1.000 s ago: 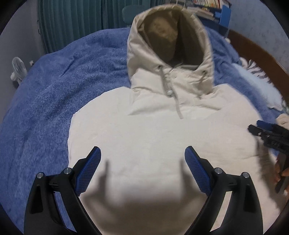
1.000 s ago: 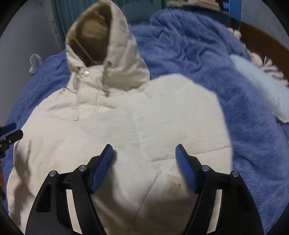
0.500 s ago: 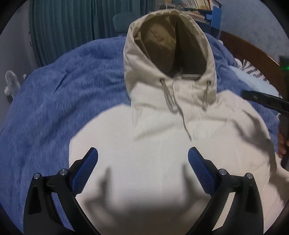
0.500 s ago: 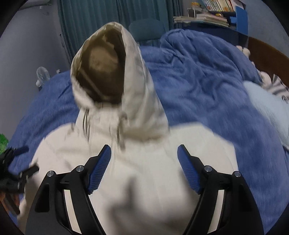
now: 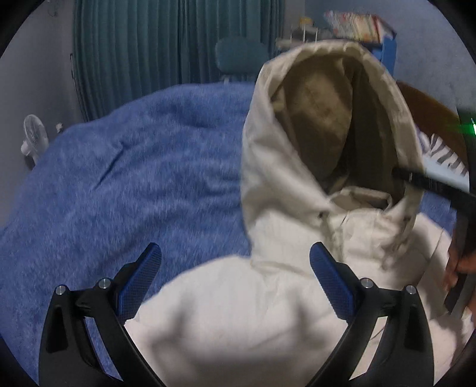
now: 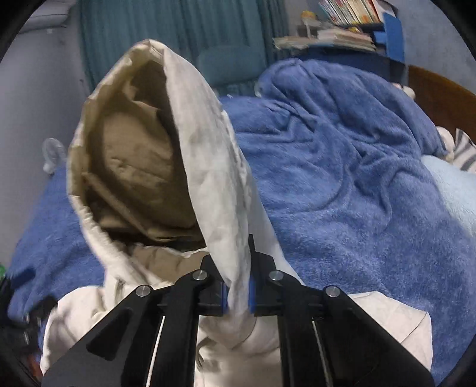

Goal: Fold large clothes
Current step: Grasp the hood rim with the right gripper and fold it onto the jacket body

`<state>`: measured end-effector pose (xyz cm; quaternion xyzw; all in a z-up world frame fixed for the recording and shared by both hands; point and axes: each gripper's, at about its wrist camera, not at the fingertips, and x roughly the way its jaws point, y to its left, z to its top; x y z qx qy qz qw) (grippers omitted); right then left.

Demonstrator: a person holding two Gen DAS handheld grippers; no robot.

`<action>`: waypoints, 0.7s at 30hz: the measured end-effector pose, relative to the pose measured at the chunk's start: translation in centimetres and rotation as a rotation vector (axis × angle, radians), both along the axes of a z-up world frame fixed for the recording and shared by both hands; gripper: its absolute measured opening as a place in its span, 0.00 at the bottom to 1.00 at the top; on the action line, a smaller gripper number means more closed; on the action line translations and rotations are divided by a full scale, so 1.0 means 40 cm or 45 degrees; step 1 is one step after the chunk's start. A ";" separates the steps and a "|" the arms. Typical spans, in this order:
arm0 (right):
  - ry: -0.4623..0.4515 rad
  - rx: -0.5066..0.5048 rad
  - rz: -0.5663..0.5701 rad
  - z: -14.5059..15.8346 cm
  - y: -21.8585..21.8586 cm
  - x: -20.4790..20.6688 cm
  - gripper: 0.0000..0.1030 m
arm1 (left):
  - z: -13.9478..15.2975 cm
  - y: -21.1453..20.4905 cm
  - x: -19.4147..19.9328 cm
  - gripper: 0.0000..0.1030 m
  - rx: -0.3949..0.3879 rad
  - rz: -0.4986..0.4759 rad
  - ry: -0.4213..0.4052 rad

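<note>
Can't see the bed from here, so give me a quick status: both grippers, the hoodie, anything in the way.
Right gripper shut on hood edge. Left gripper open, over the cream hoodie. Hoodie on blue blanket. Nothing in the way.

we're in a home bedroom: a bed under a fuzzy blue blanket, teal curtains behind it, a wooden headboard, stacked books on a shelf, a small white fan.

Left gripper jaws spread wide, nothing between; right gripper jaws clamped together.
</note>
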<state>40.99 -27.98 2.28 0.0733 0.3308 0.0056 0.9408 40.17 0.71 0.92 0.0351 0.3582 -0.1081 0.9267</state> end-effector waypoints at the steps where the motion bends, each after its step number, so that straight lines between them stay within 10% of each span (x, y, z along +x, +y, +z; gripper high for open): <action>1: -0.009 -0.024 0.022 0.004 0.005 -0.011 0.09 | 0.013 0.003 -0.005 0.93 -0.026 -0.003 -0.024; 13: -0.084 -0.397 0.410 -0.042 0.065 -0.316 0.08 | 0.044 -0.086 -0.103 0.91 0.335 -0.146 -0.245; 17: -0.095 -0.376 0.413 -0.032 0.071 -0.326 0.09 | 0.004 -0.129 -0.139 0.17 0.427 -0.292 -0.165; 21: -0.131 -0.298 0.397 0.021 0.037 -0.345 0.11 | 0.052 -0.082 -0.207 0.14 0.189 -0.283 -0.145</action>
